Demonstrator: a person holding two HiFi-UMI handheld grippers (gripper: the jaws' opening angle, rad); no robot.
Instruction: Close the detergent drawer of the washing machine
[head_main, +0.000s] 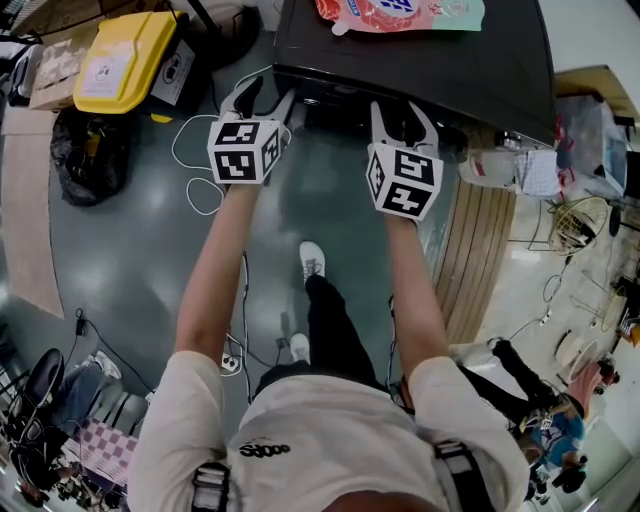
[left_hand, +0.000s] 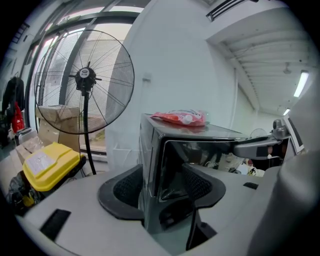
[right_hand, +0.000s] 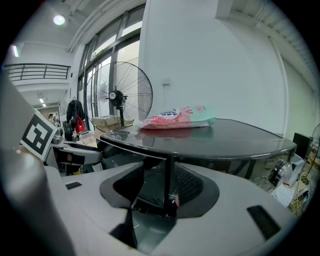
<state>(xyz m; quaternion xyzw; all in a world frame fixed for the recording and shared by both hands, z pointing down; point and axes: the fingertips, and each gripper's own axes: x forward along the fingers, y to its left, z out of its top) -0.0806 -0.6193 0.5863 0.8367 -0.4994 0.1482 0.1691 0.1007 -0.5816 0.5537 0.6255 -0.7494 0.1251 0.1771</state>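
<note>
The black washing machine (head_main: 420, 50) fills the top of the head view, with a pink and green detergent pouch (head_main: 400, 12) lying on its lid. Both grippers are at its upper front edge. My left gripper (head_main: 265, 100) stands open; in the left gripper view its jaws (left_hand: 160, 187) straddle the machine's front left corner (left_hand: 155, 165) without pressing on it. My right gripper (head_main: 403, 122) is open too, and a vertical edge of the dark front panel (right_hand: 167, 185) shows between its jaws (right_hand: 160, 187). I cannot tell whether the detergent drawer stands out or flush.
A yellow bin (head_main: 125, 60), a black bag (head_main: 88, 150) and loose cables (head_main: 195, 160) lie on the floor to the left. A standing fan (left_hand: 85, 80) is beyond the machine. Wooden slats (head_main: 480, 250) lie to the right, and another person (head_main: 540, 400) is at lower right.
</note>
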